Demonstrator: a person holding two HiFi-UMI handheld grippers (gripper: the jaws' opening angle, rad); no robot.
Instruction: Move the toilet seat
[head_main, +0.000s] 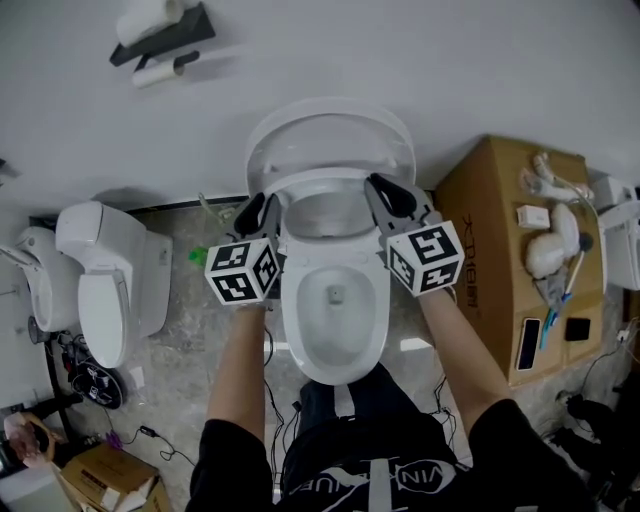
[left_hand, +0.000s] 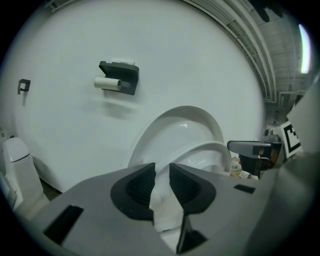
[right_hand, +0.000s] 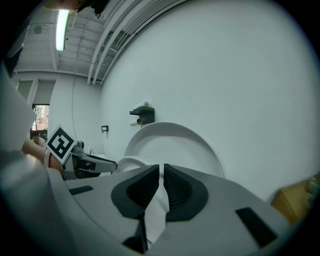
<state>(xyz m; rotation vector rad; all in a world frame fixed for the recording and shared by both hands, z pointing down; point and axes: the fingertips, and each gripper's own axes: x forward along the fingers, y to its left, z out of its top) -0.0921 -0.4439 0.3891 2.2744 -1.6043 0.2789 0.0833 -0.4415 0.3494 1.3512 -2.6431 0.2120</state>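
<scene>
wall: paper holder (head_main: 160, 38) | left floor: white toilet (head_main: 105, 290) | right: cardboard box (head_main: 482, 205)

The toilet seat (head_main: 330, 181) is a plain white oval ring, glossy and unmarked. It stands lifted off the toilet bowl (head_main: 335, 345), hinged at the back and tilted up, with its front edge raised. It is not yet resting against the upright lid (head_main: 330, 130), which leans on the wall behind it; a gap shows between the two. The left tongs (head_main: 264, 205) pinch its left rim and the right tongs (head_main: 383, 190) pinch its right rim, each clamped on the thin white edge.
</scene>
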